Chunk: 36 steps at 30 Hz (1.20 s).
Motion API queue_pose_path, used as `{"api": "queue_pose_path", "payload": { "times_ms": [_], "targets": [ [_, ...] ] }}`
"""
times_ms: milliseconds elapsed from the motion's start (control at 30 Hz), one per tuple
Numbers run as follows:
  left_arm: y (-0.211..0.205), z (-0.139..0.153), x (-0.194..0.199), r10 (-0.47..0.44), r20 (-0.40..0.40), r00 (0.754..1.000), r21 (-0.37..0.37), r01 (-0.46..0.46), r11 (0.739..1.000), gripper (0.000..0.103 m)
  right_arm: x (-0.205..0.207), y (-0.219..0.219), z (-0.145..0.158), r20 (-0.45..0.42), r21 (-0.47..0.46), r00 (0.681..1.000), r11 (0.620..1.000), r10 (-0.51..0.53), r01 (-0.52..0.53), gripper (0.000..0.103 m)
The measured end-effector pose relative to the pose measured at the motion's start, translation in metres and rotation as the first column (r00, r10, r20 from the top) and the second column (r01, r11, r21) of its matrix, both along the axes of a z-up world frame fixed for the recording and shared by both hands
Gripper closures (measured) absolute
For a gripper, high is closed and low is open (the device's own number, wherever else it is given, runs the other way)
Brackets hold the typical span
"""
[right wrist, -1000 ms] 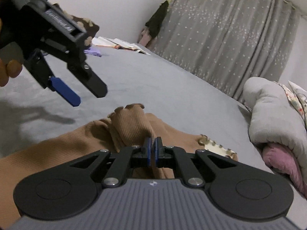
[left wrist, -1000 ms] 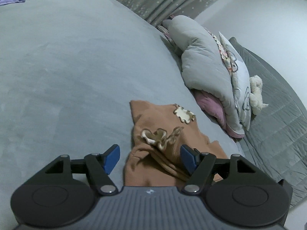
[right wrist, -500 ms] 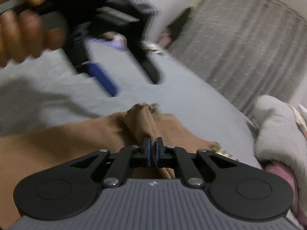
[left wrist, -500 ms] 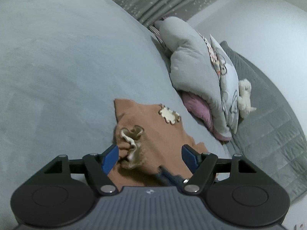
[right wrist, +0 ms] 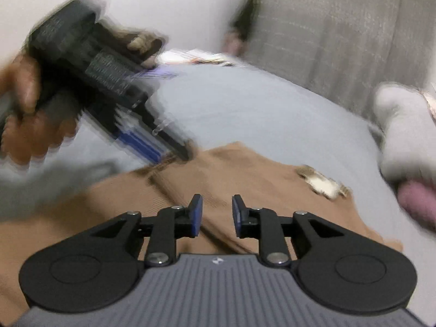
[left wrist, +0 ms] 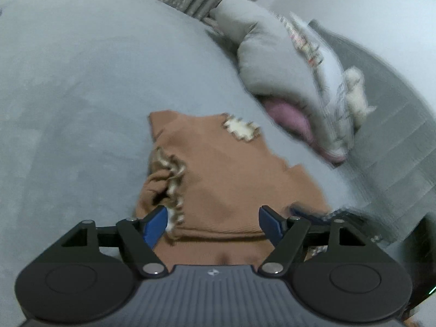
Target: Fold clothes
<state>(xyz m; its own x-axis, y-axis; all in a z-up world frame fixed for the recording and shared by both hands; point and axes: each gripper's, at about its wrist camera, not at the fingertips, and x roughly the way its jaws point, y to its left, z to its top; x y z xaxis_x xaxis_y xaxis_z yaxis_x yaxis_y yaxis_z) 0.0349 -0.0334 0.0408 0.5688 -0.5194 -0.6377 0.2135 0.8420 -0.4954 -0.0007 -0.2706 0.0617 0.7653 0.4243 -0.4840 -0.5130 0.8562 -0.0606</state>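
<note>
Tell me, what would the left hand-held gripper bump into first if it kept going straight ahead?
Most likely the brown sweater. The left hand-held gripper points down at it with its jaws open, and the brown cloth fills the gap between them. The grey bed lies further out. The picture is blurry, so depth is a guess.

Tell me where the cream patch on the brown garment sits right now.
In the left wrist view the cream patch lies at the brown garment's far right edge, nearest the grey duvet and the pink fabric under it.
</note>
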Motion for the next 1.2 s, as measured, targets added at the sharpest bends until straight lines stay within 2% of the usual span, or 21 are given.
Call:
{"api": "queue_pose_path", "payload": {
  "times_ms": [100,133,167,200,300,333,400,433,467,533,600,700,767,800,833,900,933,1000,1067,1133,1200],
  "targets": [
    [-0.007,-0.008,0.003,0.014,-0.015,1.000,0.028,-0.013,1.000,0.029,-0.003,-0.035,0.008,-0.027,0.111,0.997,0.991,-0.069,0.072,0.076],
    [-0.010,-0.010,0.004,0.016,-0.009,1.000,0.041,-0.016,0.999,0.038,0.003,-0.039,0.009,-0.030,0.118,0.997,0.990,-0.075,0.078,0.076],
    [-0.013,-0.011,0.005,0.009,0.002,1.000,0.059,-0.009,0.998,0.052,0.002,-0.047,0.009,-0.037,0.134,0.995,0.987,-0.088,0.093,0.076],
    [-0.017,-0.012,0.006,0.000,0.015,1.000,0.077,-0.001,0.997,0.091,0.001,-0.054,0.010,-0.046,0.151,0.994,0.983,-0.102,0.108,0.076],
    [-0.023,-0.018,0.008,-0.013,0.015,1.000,0.098,0.011,0.995,0.096,-0.002,-0.084,0.012,-0.089,0.234,0.980,0.953,-0.178,0.194,0.076],
    [-0.024,-0.018,0.006,-0.010,0.028,1.000,0.103,0.007,0.995,0.096,0.000,-0.106,0.010,-0.132,0.309,0.964,0.915,-0.231,0.261,0.076],
    [-0.022,-0.016,0.002,-0.005,0.052,0.999,0.109,-0.001,0.994,0.096,0.005,-0.149,0.006,-0.244,0.459,0.917,0.795,-0.316,0.396,0.076],
    [-0.019,-0.014,-0.001,0.002,0.065,0.998,0.101,-0.009,0.995,0.097,0.006,-0.163,0.003,-0.280,0.498,0.903,0.755,-0.325,0.426,0.075],
    [-0.017,-0.012,-0.003,0.008,0.075,0.997,0.095,-0.016,0.995,0.097,0.005,-0.191,-0.008,-0.393,0.613,0.864,0.610,-0.316,0.502,0.075],
    [-0.014,-0.008,-0.008,0.017,0.094,0.995,0.083,-0.025,0.996,0.097,0.003,-0.216,-0.030,-0.511,0.698,0.821,0.435,-0.253,0.569,0.075],
    [-0.011,-0.005,-0.014,0.022,0.109,0.994,0.070,-0.030,0.997,0.097,0.001,-0.239,-0.057,-0.625,0.726,0.766,0.248,-0.151,0.642,0.075],
    [-0.011,-0.002,-0.020,0.007,0.130,0.991,0.088,-0.019,0.996,0.097,0.007,-0.232,-0.063,-0.662,0.676,0.732,0.293,-0.163,0.677,0.074],
    [-0.012,-0.002,-0.021,0.006,0.138,0.990,0.096,-0.019,0.995,0.097,0.010,-0.228,-0.072,-0.692,0.654,0.694,0.234,-0.197,0.719,0.064],
    [-0.012,-0.003,-0.020,0.011,0.139,0.990,0.096,-0.024,0.995,0.097,0.011,-0.228,-0.076,-0.700,0.647,0.682,0.217,-0.212,0.731,0.063],
    [-0.012,-0.003,-0.019,0.013,0.139,0.990,0.096,-0.026,0.995,0.097,0.018,-0.226,-0.090,-0.738,0.607,0.636,0.190,-0.225,0.772,0.063],
    [-0.011,-0.001,-0.020,0.019,0.155,0.988,0.112,-0.037,0.993,0.097,0.021,-0.225,-0.101,-0.761,0.587,0.607,0.155,-0.228,0.794,0.064],
    [-0.010,0.000,-0.021,0.022,0.165,0.986,0.122,-0.042,0.992,0.097,0.019,-0.226,-0.109,-0.762,0.601,0.607,0.103,-0.226,0.793,0.064],
    [-0.008,0.001,-0.021,0.028,0.167,0.986,0.125,-0.050,0.991,0.097,0.012,-0.232,-0.124,-0.781,0.614,0.597,-0.050,-0.186,0.788,0.064],
    [-0.005,0.001,-0.020,0.035,0.163,0.986,0.128,-0.056,0.990,0.097,0.008,-0.233,-0.125,-0.786,0.612,0.595,-0.078,-0.166,0.787,0.063],
    [-0.004,0.000,-0.021,0.031,0.166,0.986,0.137,-0.054,0.989,0.097,0.007,-0.230,-0.116,-0.765,0.639,0.622,-0.078,-0.165,0.765,0.058],
    [-0.005,0.001,-0.024,0.028,0.174,0.984,0.152,-0.055,0.987,0.097,0.009,-0.227,-0.109,-0.738,0.667,0.651,-0.048,-0.180,0.743,0.050]
  ]
}}
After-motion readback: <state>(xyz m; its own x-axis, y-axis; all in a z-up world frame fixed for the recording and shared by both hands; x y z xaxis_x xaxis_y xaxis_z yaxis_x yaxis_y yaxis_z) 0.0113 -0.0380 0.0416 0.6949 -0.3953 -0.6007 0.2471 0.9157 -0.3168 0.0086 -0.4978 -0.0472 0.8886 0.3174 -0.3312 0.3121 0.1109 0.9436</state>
